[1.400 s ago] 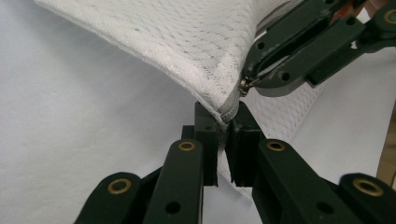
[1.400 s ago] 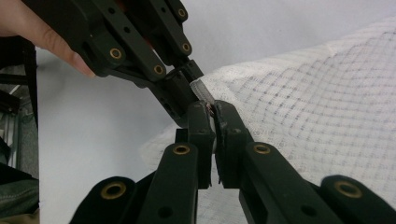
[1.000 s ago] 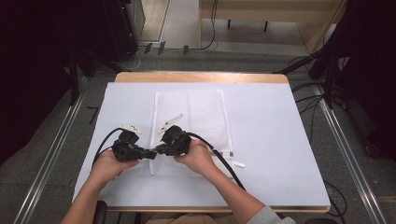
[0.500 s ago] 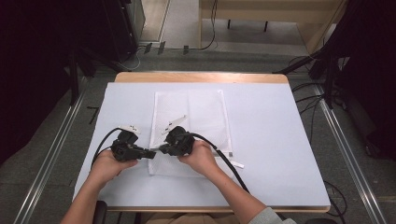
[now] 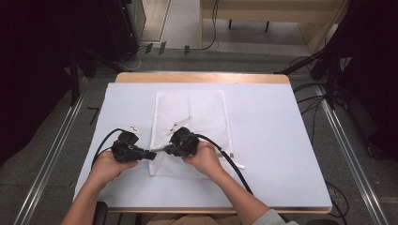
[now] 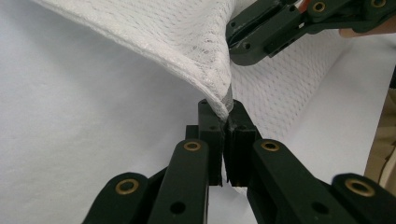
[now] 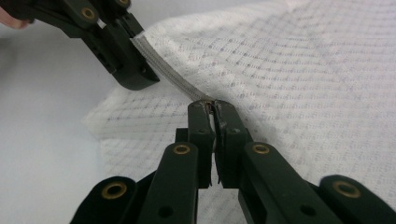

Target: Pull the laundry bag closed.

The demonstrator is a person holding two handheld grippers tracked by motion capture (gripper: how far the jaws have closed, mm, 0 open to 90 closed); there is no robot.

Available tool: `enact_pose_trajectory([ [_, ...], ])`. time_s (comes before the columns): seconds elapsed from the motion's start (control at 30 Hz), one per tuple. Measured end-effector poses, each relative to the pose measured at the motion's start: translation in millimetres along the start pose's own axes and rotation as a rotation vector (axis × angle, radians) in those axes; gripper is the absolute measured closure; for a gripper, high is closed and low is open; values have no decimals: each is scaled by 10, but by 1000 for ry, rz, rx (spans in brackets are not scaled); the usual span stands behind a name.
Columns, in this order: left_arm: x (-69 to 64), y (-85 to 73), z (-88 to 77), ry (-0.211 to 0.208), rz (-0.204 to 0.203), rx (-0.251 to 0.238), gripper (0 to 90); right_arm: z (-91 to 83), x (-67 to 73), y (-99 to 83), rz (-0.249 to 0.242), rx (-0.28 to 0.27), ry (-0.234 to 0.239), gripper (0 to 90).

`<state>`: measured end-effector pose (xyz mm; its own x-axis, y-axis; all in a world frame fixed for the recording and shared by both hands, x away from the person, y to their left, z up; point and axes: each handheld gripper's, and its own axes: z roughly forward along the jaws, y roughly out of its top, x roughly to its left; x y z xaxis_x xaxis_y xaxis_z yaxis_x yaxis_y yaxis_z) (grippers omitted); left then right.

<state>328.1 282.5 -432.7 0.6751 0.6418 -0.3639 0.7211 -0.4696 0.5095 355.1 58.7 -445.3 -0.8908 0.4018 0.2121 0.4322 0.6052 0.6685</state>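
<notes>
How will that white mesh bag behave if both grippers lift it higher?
Probably floppy: the white mesh bag drapes from the left gripper rather than holding shape. Likely light, being thin open netting. The right gripper pinches an edge, so it may stretch or sag between them.

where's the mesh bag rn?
High view: mesh bag lies flat mid-table on the white sheet, its near-left edge pinched between left gripper and right gripper.

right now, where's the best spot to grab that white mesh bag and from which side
Grip the mesh bag by its stiffer banded edge at the near left, coming in low from its left side. Its body is thin, limp netting lying flat; that edge is already lifted, pinched by the left gripper and right gripper.
</notes>
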Motion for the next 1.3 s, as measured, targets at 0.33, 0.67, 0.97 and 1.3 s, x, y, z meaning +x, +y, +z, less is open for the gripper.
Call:
enact_pose_trajectory([
  [0.33, 3, -5, -12, -4, 7, -7, 878, -50, -60, -66, 6, -8, -5, 882],
  [0.67, 9, -14, -20, -5, 2, -13, 877, -118, -91, -104, 14, -3, -14, 883],
  [0.97, 13, -18, -29, -2, 7, -8, 877, -171, -130, -147, 10, 1, -18, 882],
  [1.3, 17, -25, -37, -4, 9, -9, 876, -246, -202, -212, 32, 4, -24, 882],
])
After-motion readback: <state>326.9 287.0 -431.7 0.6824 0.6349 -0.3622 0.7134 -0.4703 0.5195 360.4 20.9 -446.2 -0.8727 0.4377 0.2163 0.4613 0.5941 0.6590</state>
